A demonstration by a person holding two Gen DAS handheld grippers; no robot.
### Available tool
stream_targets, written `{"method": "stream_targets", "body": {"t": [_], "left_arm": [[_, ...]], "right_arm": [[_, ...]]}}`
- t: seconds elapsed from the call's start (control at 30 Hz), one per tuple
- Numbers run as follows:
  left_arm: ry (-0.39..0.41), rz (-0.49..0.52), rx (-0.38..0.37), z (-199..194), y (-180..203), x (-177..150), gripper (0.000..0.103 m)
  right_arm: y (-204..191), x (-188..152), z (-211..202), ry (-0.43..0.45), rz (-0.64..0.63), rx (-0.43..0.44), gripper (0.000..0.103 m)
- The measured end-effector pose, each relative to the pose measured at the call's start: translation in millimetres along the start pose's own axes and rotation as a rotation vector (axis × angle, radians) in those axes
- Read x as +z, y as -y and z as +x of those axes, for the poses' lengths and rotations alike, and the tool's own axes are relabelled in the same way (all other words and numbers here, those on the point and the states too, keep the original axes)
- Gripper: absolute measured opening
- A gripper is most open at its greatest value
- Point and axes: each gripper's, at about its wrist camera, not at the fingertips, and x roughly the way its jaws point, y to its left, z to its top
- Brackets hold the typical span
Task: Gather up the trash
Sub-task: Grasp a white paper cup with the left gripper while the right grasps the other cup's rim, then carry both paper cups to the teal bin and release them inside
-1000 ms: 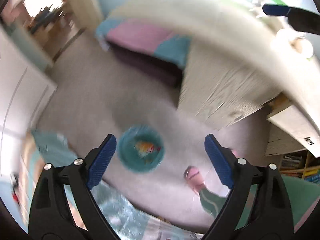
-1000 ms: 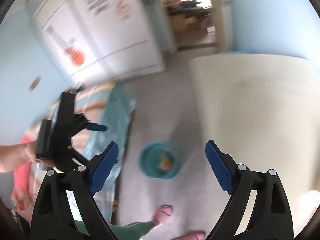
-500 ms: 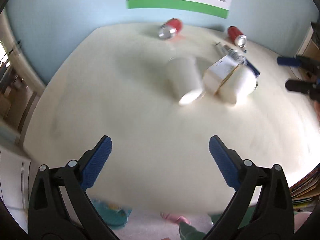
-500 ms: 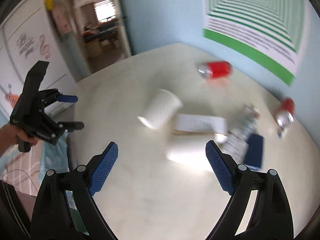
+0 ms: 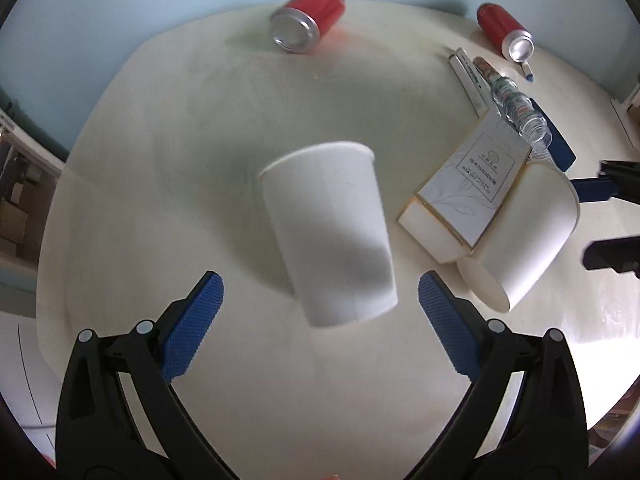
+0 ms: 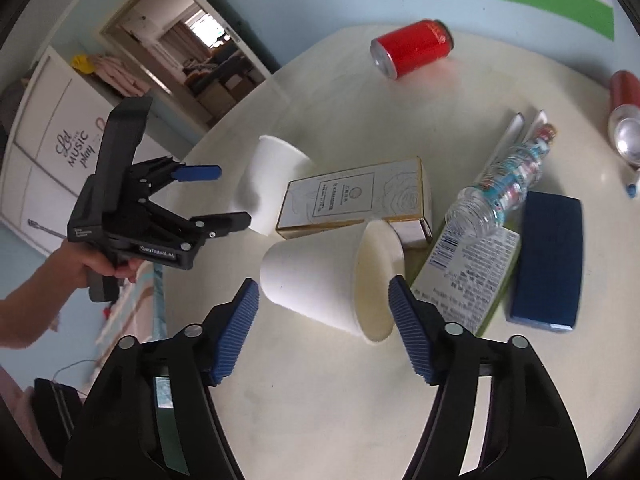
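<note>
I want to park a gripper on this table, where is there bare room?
Bare tabletop lies left of the upside-down paper cup, up to the red can, and along the near edge. The right is crowded: tipped cup, box, bottle.

Left claw [image 5: 320,308] gapes wide, angled down – right claw [image 6: 323,300] closing, pads not pressing.

Matt paper cup [image 5: 328,236], glossy metal can [image 5: 308,20]
</note>
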Motion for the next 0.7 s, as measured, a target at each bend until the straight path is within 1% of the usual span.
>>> {"method": "stream_targets", "body": {"t": [0.03, 0.07, 0.1, 0.13, 0.17, 0.2, 0.23, 0.27, 0.3, 0.33, 0.37, 0.4, 0.53, 0.6, 0.7], "left_arm": [[-0.009, 0.009, 0.016, 4.8, 2.0, 2.4, 0.096], [-0.013, 0.011, 0.018, 7.9, 1.8, 4.1, 0.095], [-0.014, 0.009, 0.018, 10.9, 2.2, 5.7, 0.094], [-0.011, 0.003, 0.023, 13.8, 2.0, 7.0, 0.091], [-0.008, 0.002, 0.028, 13.9, 0.6, 7.0, 0.089], [-0.004, 0.003, 0.036, 15.7, 0.3, 7.6, 0.086], [-0.01, 0.003, 0.026, 18.8, -0.9, 7.3, 0.07], [-0.028, -0.001, 0.016, 22.5, -2.4, 8.9, 0.059], [-0.032, -0.006, 0.014, 22.7, -5.4, 9.0, 0.058], [-0.025, -0.01, -0.001, 22.5, -6.7, 9.0, 0.057], [-0.025, -0.015, -0.024, 22.5, -7.5, 10.0, 0.057], [-0.027, -0.019, -0.04, 22.6, -7.9, 10.2, 0.056], [0.003, -0.039, -0.031, 9.4, -13.5, 4.6, 0.056], [0.026, -0.061, -0.035, -5.7, -20.2, -1.1, 0.056], [0.06, -0.088, -0.01, -33.5, -33.8, -17.5, 0.056]], "right_arm": [[3.1, 2.1, 2.6, -0.014, 0.009, 0.022, 0.057], [4.9, 2.9, 4.8, -0.028, 0.016, 0.047, 0.048], [5.6, 3.3, 7.3, -0.046, 0.017, 0.071, 0.045], [3.5, 3.9, 9.8, -0.069, 0.001, 0.095, 0.045], [-1.2, 4.8, 10.8, -0.08, -0.032, 0.119, 0.042], [-6.6, 4.4, 10.2, -0.083, -0.068, 0.133, 0.035], [-12.0, 3.9, 9.2, -0.088, -0.1, 0.146, 0.031], [-14.4, 3.8, 8.6, -0.09, -0.111, 0.151, 0.023], [-16.2, 4.3, 6.9, -0.086, -0.118, 0.169, 0.013], [-17.6, 4.9, 4.8, -0.078, -0.116, 0.177, 0.012], [-19.8, 5.7, 3.3, -0.071, -0.116, 0.187, 0.005], [-21.7, 6.1, 1.6, -0.065, -0.12, 0.19, 0.004], [-31.6, 6.0, -5.3, -0.066, -0.147, 0.191, 0.004], [-40.8, 6.8, -10.6, -0.068, -0.17, 0.214, 0.004], [-66.5, 14.8, -14.7, -0.074, -0.235, 0.243, 0.004]]}}
